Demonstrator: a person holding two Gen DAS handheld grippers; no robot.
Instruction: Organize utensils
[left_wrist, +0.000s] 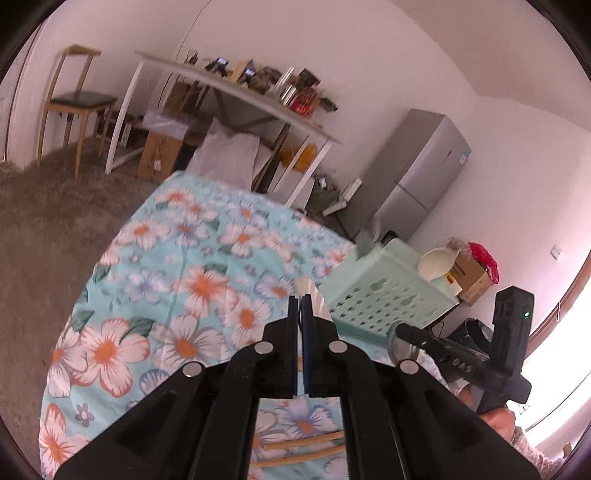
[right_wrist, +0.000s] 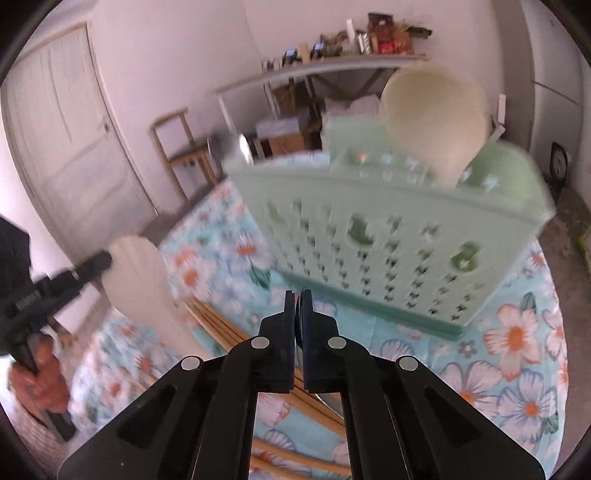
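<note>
Standing on the floral tablecloth (right_wrist: 517, 350), the pale green perforated basket (right_wrist: 388, 240) holds a cream ladle (right_wrist: 432, 110) bowl-up in one compartment, with a metal utensil (right_wrist: 244, 147) poking out at its far corner. Both grippers hover above the table, angled downward — the left gripper (left_wrist: 300, 299) clamped on a flat white spatula (right_wrist: 140, 280), a person's hand (right_wrist: 37, 384) gripping its handle. The right gripper (right_wrist: 297, 295) has its jaws together on nothing, above wooden chopsticks (right_wrist: 221, 325) lying on the cloth.
</note>
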